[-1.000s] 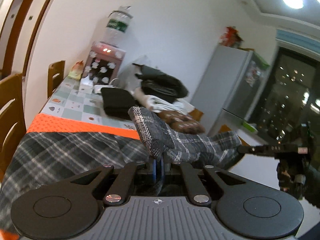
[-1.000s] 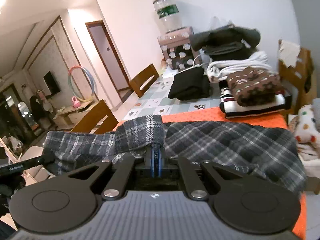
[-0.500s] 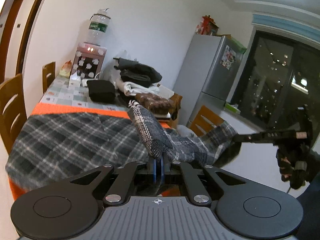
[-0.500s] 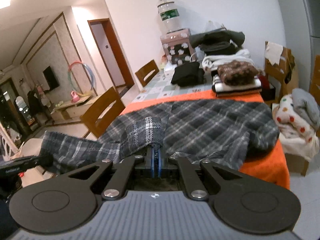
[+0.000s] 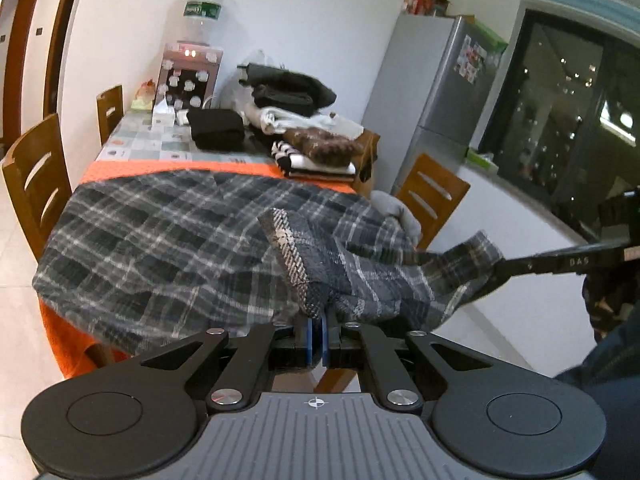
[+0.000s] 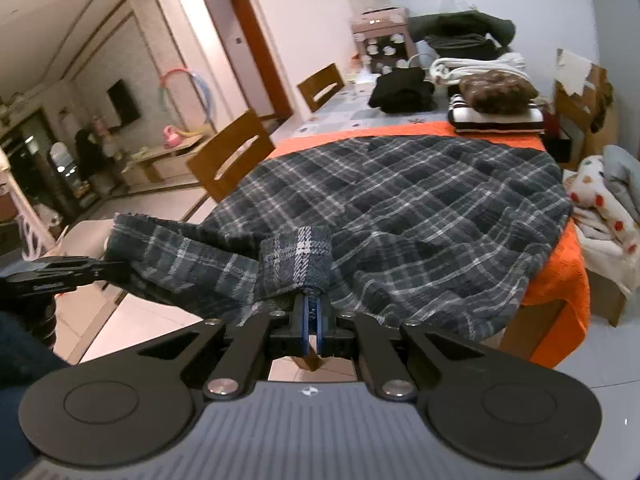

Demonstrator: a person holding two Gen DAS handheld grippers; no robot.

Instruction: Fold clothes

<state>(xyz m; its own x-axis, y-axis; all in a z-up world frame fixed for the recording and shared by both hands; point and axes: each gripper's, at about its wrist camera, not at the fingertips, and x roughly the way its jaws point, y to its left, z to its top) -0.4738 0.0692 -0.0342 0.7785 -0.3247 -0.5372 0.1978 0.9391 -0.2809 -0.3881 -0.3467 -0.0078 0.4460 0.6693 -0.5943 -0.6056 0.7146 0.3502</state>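
plaid shirt (image 5: pixel 160 248), right gripper (image 5: pixel 494 276) lettered "DAS"

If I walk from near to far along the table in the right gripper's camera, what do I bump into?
right gripper pinching the plaid shirt → bare orange cloth → striped folded clothes with a brown one on top → water dispenser at the far wall.

Folded clothes stacks (image 6: pixel 496 108) crowd table's far end; chairs (image 6: pixel 232 156) flank table; near floor seemingly clear.
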